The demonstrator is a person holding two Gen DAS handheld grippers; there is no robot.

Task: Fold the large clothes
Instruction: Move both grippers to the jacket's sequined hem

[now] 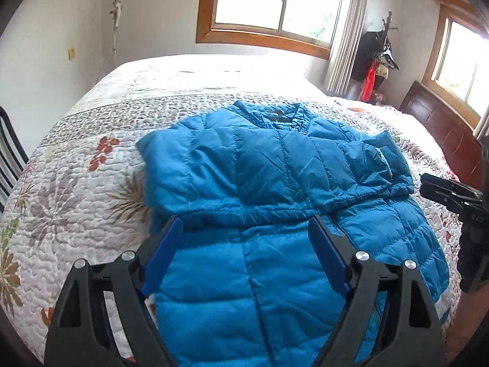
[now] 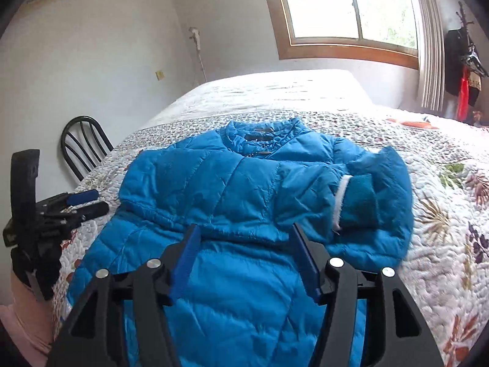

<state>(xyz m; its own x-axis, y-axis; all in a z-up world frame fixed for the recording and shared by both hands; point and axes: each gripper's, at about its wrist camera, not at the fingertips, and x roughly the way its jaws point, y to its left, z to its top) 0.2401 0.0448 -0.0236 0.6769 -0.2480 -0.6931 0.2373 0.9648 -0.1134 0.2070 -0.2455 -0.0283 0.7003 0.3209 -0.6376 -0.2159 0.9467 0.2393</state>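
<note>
A blue padded jacket is spread on the quilted bed, its sleeves folded across the chest. The left gripper and right gripper are held above it, jaws wide apart, nothing gripped.

Jacket lying on bed, collar pointing toward far side, hem lying nearest. Both sleeves lying folded across jacket chest, right sleeve cuff resting on top at right. Left gripper hovering over near part of jacket, jaws standing apart; right gripper hovering beside it to right, likewise apart. Chair standing left of bed. Window sitting behind bed; coat rack standing far right.
</note>
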